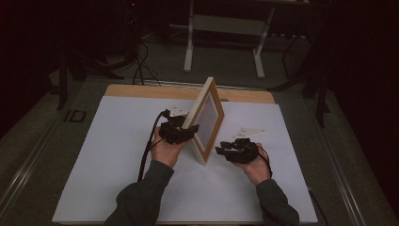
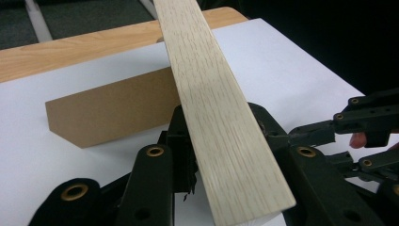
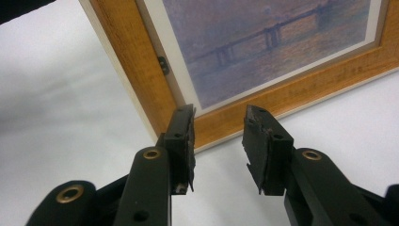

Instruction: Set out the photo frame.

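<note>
High view: your left claw [image 1: 181,132] is on the near upright edge of the picture frame [image 1: 207,120], which stands on edge on the white sheet [image 1: 117,155] covering the desk [image 1: 188,92], tilted back away from your right side. Your right claw [image 1: 230,151] sits just beside the frame's near bottom corner, low over the sheet.

Left gripper view: the frame's pale wood edge [image 2: 221,122] runs straight up between your jaws and both jaws lie against it, so the left claw [image 2: 226,155] is pinching the frame. A brown cardboard stand [image 2: 108,113] sticks out from the frame's back, resting on the sheet. Your right claw's black links show at the right edge, near the frame.

Right gripper view: your right claw [image 3: 219,141] is spread, with the sheet showing in the gap between the jaws. The jaw tips point at the frame's lower orange-brown rail [image 3: 263,101], close to it; can't tell if the left tip touches the wood. Behind the rail is a bluish bridge print [image 3: 263,42] with a white mat around it
</note>
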Demonstrator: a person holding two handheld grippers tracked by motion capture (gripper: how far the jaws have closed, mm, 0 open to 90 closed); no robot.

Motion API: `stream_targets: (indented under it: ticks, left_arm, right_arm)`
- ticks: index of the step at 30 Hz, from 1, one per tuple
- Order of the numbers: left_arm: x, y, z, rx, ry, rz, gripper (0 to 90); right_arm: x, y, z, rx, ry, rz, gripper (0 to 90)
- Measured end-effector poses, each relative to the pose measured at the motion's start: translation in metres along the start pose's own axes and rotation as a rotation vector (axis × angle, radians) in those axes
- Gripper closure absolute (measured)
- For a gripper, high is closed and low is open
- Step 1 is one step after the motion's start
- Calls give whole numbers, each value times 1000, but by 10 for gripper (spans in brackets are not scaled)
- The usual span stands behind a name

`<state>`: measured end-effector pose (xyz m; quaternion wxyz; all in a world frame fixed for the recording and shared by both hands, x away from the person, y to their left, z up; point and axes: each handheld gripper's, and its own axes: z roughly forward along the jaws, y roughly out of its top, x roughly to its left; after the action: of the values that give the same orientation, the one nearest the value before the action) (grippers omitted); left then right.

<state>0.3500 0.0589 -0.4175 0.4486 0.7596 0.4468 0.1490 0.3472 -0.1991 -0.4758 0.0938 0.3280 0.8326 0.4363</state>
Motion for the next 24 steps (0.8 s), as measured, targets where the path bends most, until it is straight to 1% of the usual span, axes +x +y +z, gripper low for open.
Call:
stream_targets:
  ticks: [5, 12, 24]
  left_arm:
    - [3, 0, -1, 2, -4, -2, 681]
    - [10, 0, -3, 4, -27, -21, 696]
    - [19, 0, -6, 4, -53, -40, 717]
  right_arm:
    - [-1, 0, -1, -1, -1, -2, 631]
    - [-1, 1, -2, -1, -4, 1, 630]
    - [-2, 3, -3, -5, -9, 1, 629]
